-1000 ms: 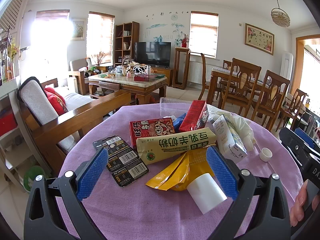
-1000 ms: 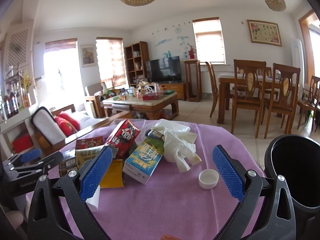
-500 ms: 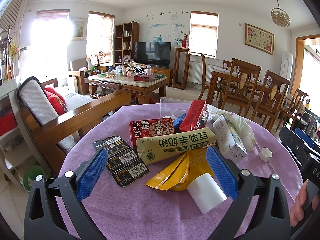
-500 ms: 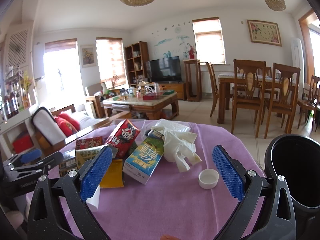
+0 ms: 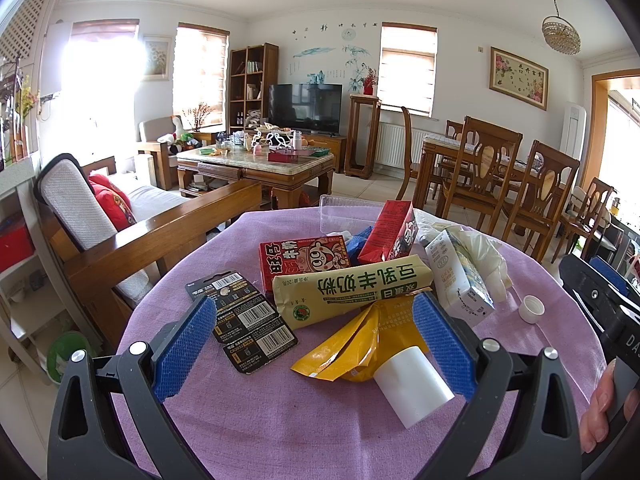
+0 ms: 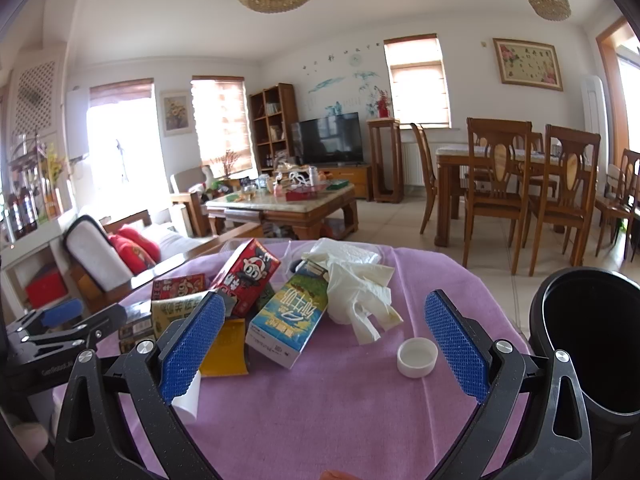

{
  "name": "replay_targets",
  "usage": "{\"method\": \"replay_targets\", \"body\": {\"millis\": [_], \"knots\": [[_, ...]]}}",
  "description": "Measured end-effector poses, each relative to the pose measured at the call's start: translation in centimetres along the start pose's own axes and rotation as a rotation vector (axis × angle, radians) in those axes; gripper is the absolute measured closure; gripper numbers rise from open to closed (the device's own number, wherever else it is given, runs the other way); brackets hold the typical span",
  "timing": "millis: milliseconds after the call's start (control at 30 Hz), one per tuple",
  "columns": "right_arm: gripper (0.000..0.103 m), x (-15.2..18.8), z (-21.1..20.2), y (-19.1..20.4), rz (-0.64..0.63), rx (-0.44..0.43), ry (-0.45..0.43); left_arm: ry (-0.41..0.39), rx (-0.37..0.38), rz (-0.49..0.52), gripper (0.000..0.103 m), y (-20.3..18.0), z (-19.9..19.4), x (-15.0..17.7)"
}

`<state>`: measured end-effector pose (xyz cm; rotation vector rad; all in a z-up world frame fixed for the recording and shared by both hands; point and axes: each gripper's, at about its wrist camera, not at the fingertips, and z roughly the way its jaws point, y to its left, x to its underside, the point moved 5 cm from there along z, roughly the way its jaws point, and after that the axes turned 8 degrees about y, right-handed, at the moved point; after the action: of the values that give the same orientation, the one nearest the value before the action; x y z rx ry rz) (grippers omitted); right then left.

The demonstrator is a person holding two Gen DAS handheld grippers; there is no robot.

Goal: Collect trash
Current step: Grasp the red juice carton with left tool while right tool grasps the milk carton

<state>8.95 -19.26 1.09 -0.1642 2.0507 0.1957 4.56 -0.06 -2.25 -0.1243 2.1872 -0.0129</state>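
While both tools gape empty, white roll [image 5: 412, 388] lies before left; cap [image 6: 417, 357], black bin [image 6: 584, 344] near right.

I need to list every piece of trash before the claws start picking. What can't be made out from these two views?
- Black bin: right wrist view, cut by the frame edge; its inside is too dark to see.
- White cylinder: left wrist view, its far end is under the yellow pouch.
- Blue item: left wrist view, mostly behind the red cartons.

home living room | sofa [image 5: 100, 216], TV [image 5: 305, 107] (dining chairs [image 5: 484, 176] too)
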Motion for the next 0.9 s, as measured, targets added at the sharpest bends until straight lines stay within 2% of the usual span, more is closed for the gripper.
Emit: {"method": "replay_targets", "body": {"millis": [467,500,533,567,633,733,833,900], "knots": [[0.004,0.1,0.2,-0.2,0.009,-0.003,0.012,0.001,0.002,-0.013,0.005,0.3,0.0,-0.1],[0.004,0.1,0.5,-0.3,0.019,-0.016,0.031,0.009,0.020,-0.021,0.005,0.4,0.2,-0.2],[0.004,0.1,0.7,-0.4,0.028,-0.033,0.049,0.025,0.081,-0.025,0.005,0.4,0.5,-0.2],[0.004,0.1,1.0,-0.6,0.039,-0.051,0.072,0.035,0.173,-0.017,0.005,0.2,0.7,-0.4],[0.004,0.0,1.5,-0.9,0.029,-0.075,0.107,0.045,0.260,0.009,0.005,-0.1,0.9,-1.6],[0.004,-0.4,2.3,-1.3,0.014,-0.098,0.155,0.112,0.264,0.070,0.005,-0.8,2.7,-4.5],[0.005,-1.1,3.7,-1.2,0.048,-0.164,0.219,0.198,0.318,0.111,0.005,-2.4,6.2,-7.2],[0.006,-1.4,4.5,-1.2,0.061,-0.207,0.251,0.242,0.312,0.156,0.005,-4.0,9.1,-8.3]]}}
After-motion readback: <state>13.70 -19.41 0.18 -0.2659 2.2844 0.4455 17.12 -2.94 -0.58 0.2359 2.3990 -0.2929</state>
